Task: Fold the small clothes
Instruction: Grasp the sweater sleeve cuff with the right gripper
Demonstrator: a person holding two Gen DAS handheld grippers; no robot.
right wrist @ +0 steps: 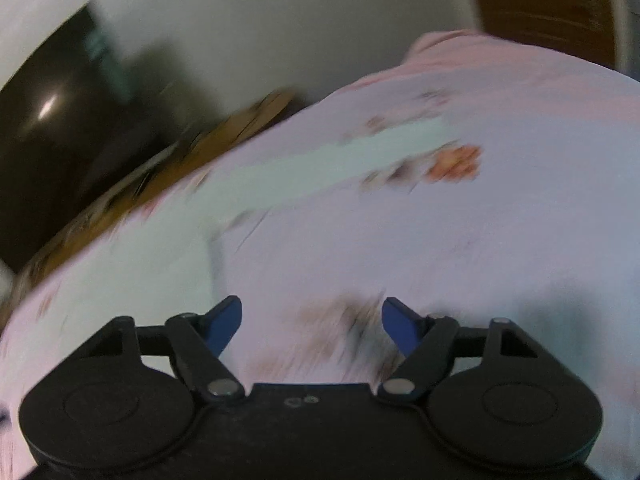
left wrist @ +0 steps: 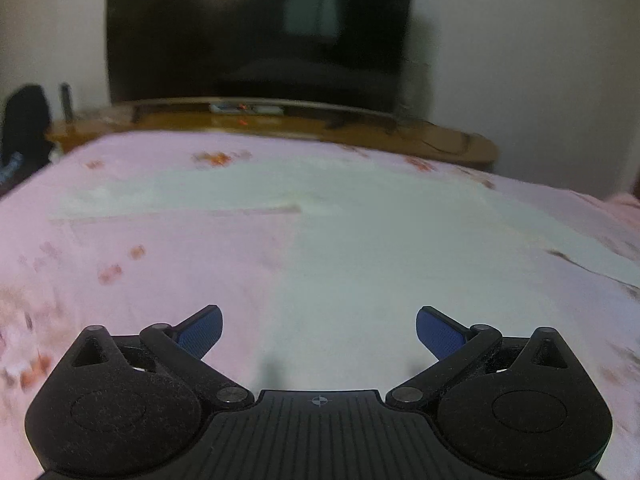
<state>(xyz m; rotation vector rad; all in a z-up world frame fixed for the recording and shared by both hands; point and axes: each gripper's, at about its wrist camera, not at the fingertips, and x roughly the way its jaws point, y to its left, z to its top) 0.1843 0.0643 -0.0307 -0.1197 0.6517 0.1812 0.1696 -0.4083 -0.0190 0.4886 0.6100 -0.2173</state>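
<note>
cloth (left wrist: 360, 240): pale, flat on pink bed (left wrist: 140, 240), just ahead of both claws
L claw (left wrist: 319, 334): wide open, empty
R claw (right wrist: 312, 326): open, nothing btwn pads
tip: prob grab one edge w/ both, keep corners lined up

Open bedspread (left wrist: 168, 240) ahead with flat pale garment (left wrist: 360, 240), television (left wrist: 256, 32) and wooden stand (left wrist: 440, 140) blocking beyond

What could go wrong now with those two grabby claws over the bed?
1. The pale mint-white cloth is thin and flat on the pink flowered bedsheet, so the open left gripper might pinch the sheet too.
2. The right wrist view is blurred, so the open right gripper could miss the cloth's edge.
</note>
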